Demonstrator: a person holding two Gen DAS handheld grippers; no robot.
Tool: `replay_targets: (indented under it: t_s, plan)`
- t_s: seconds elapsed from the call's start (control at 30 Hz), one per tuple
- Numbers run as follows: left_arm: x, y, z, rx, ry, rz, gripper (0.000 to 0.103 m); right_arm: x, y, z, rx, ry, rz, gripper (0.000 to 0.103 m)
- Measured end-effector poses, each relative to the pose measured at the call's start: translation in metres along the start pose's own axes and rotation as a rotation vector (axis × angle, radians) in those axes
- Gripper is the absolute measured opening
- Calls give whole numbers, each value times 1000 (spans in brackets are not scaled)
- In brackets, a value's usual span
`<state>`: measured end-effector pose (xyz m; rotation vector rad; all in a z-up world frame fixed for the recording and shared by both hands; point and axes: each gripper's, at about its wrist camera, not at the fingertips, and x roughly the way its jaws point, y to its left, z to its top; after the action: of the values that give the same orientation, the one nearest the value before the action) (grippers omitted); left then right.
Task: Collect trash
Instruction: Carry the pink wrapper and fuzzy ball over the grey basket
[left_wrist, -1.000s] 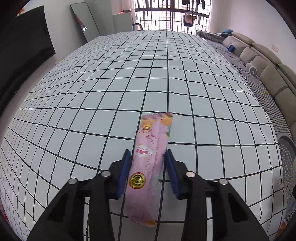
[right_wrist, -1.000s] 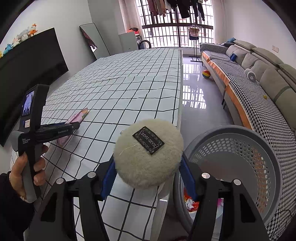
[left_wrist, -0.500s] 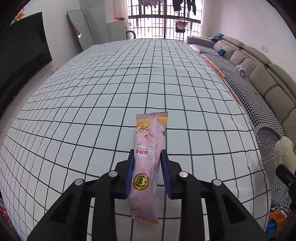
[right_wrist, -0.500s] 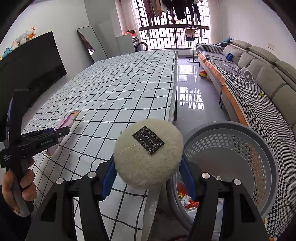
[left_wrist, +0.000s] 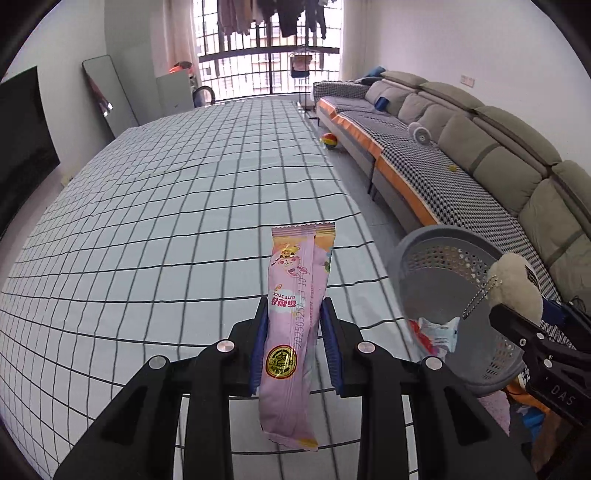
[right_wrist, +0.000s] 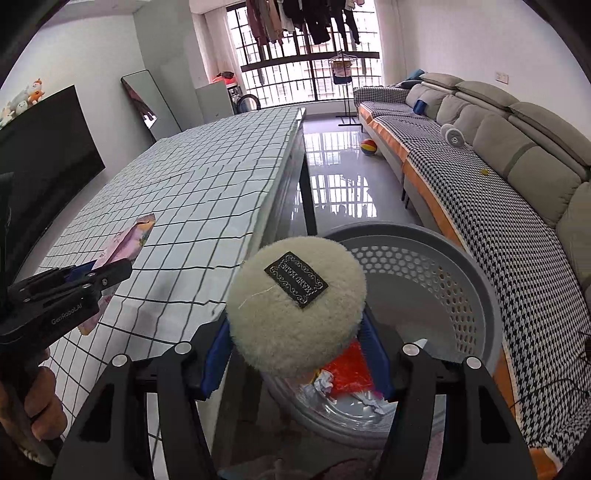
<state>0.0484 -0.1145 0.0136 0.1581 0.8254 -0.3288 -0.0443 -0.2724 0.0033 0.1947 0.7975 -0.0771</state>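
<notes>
My left gripper (left_wrist: 294, 325) is shut on a long pink snack wrapper (left_wrist: 293, 328), lifted off the checked tablecloth (left_wrist: 166, 221) near the table's right edge. From the right wrist view the same wrapper (right_wrist: 127, 243) shows sticking out of the left gripper (right_wrist: 110, 267) at the left. My right gripper (right_wrist: 293, 349) is shut on a round cream fluffy pad (right_wrist: 291, 321) with a black label, held over the near rim of the grey perforated basket (right_wrist: 461, 288). The basket (left_wrist: 436, 258) stands on the floor beside the table and holds crumpled paper and red scraps (right_wrist: 343, 373).
A long grey sofa (left_wrist: 461, 155) with a houndstooth cover runs along the right wall. A coloured ball (right_wrist: 368, 147) lies on the glossy floor between table and sofa. A dark TV (right_wrist: 40, 155) and a leaning mirror (right_wrist: 147, 107) stand at the left. A hand (right_wrist: 33, 398) holds the left gripper's handle.
The left gripper closed on the pink wrapper, lifted it off the cloth and carried it right toward the basket. The right gripper carried the fluffy pad from the table edge to over the basket.
</notes>
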Motion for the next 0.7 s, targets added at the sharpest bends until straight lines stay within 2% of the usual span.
replay_targets:
  t_s: [0.3, 0.53, 0.7]
  plan:
    - [9, -67, 9, 34, 16, -93, 27, -9, -66, -10, 76, -5, -84, 60]
    - [27, -109, 10, 94, 49, -103, 28, 4, -102, -14, 123, 12, -86, 60]
    - [39, -126, 6, 117, 71, -100, 28, 20, -116, -14, 130, 47, -77, 60]
